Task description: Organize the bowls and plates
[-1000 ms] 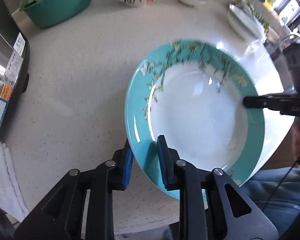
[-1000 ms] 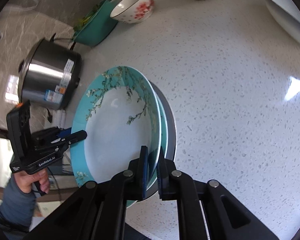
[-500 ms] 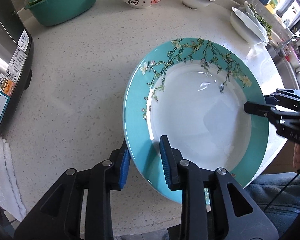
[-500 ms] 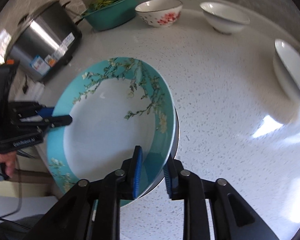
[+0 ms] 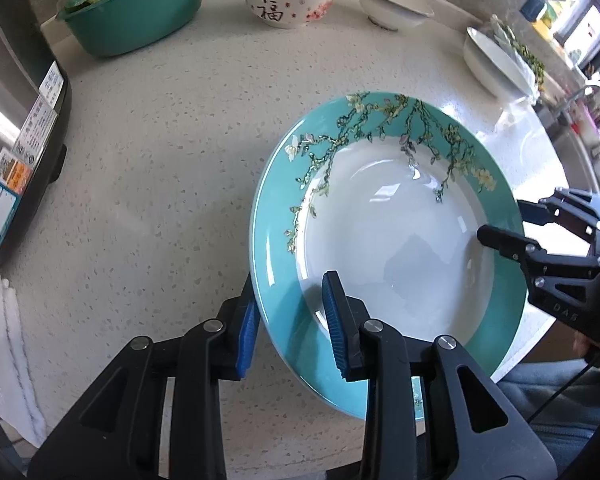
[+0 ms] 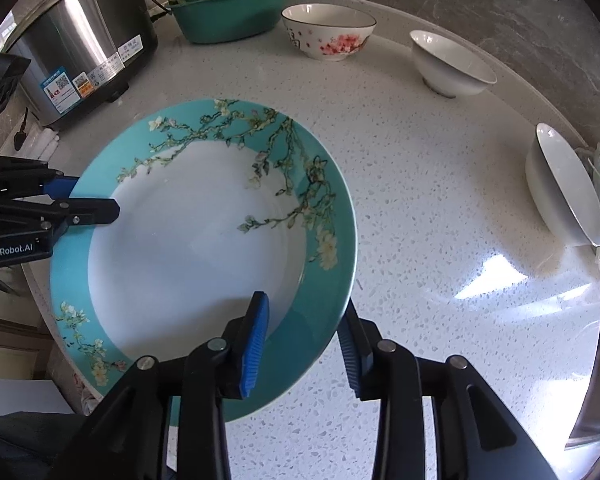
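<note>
the speckled countertop (image 6: 440,208) bears the teal blossom plate (image 6: 204,240) near its front edge. both grippers' jaws have just been opening, straddling its rim unpressed (left gripper (image 5: 290,318) at nine o'clock, right gripper (image 6: 302,340) at five, in the right view).

We look steeply down along each gripper's two fingers, close above the speckled counter (image 5: 148,168), with both fisheye views tilted toward its far edge. From the left wrist the teal-rimmed plate (image 5: 384,240) sits right of centre; from the right wrist, left of centre. Both views share that plate, the flowered bowl (image 6: 328,36), the green basin (image 5: 136,20) and the steel cooker (image 6: 84,44).
</note>
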Available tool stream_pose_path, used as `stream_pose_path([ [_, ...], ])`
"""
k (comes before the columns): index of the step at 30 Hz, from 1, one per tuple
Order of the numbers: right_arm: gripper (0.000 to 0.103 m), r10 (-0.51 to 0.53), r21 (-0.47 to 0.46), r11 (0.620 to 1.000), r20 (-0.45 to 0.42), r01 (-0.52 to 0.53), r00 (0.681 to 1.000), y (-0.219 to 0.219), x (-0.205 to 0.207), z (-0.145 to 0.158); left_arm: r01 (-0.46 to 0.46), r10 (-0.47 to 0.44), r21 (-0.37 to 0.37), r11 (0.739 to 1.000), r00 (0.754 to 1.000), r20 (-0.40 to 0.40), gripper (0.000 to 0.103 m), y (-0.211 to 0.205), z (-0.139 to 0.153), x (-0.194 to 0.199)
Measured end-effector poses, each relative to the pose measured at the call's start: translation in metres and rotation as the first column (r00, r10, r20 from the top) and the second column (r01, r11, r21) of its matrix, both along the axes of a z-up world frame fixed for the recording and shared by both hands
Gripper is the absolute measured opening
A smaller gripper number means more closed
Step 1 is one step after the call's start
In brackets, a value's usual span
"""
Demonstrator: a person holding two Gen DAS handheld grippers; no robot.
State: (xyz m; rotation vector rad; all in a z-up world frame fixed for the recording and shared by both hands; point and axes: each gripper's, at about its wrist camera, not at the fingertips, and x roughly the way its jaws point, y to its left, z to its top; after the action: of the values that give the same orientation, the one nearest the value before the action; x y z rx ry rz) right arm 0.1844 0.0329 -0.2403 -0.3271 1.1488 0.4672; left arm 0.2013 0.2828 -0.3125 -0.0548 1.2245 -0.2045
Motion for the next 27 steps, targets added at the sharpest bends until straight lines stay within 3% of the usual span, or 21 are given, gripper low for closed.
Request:
stream_pose_path([
  [1, 0.044, -0.005, 0.009, 1.0, -0.003, 0.005, 1.0, -0.002, 0.0, 0.0, -0.015, 0.015, -0.016, 1.0, 1.0, 0.007, 0.047, 0.003, 0.001, -0.001],
  [2, 0.045, -0.01, 0.022, 1.0, -0.006, 0.01, 1.0, -0.003, 0.0, 0.0, -0.026, 0.026, -0.018, 1.0, 0.999, 0.019, 0.07, 0.005, 0.003, -0.003],
  [3, 0.047, -0.017, 0.033, 0.999, -0.006, 0.018, 1.0, -0.005, 0.0, 0.001, -0.04, 0.04, -0.017, 0.999, 0.998, 0.039, 0.077, 0.008, 0.006, -0.005],
  [8, 0.066, -0.054, 0.108, 0.993, 0.021, 0.052, 0.998, -0.031, 0.0, 0.016, -0.141, 0.148, -0.067, 0.988, 0.983, 0.113, 0.085, 0.027, 0.035, -0.014],
  [12, 0.075, -0.137, 0.276, 0.951, -0.037, 0.142, 0.99, -0.08, 0.011, 0.03, -0.16, 0.202, -0.204, 0.966, 0.957, 0.21, 0.095, 0.025, 0.078, -0.013],
  [13, 0.075, -0.167, 0.323, 0.929, -0.07, 0.181, 0.983, -0.099, 0.016, 0.033, -0.141, 0.202, -0.257, 0.956, 0.952, 0.229, 0.103, 0.019, 0.089, -0.011],
  [18, 0.075, -0.292, 0.503, 0.785, -0.216, 0.363, 0.932, -0.212, 0.05, 0.045, -0.019, 0.141, -0.459, 0.888, 0.962, 0.234, 0.103, -0.036, 0.116, 0.024],
  [22, 0.076, -0.347, 0.631, 0.621, -0.311, 0.465, 0.885, -0.321, 0.083, 0.055, -0.016, 0.082, -0.524, 0.851, 0.991, 0.103, 0.103, -0.097, 0.114, 0.08],
  [24, 0.076, -0.336, 0.653, 0.585, -0.344, 0.481, 0.877, -0.369, 0.107, 0.055, -0.014, 0.055, -0.511, 0.859, 0.996, 0.065, 0.103, -0.127, 0.111, 0.111],
  [27, 0.076, -0.293, 0.664, 0.592, -0.351, 0.457, 0.889, -0.406, 0.139, 0.054, 0.015, 0.0, -0.42, 0.907, 0.999, 0.036, 0.102, -0.178, 0.107, 0.16],
])
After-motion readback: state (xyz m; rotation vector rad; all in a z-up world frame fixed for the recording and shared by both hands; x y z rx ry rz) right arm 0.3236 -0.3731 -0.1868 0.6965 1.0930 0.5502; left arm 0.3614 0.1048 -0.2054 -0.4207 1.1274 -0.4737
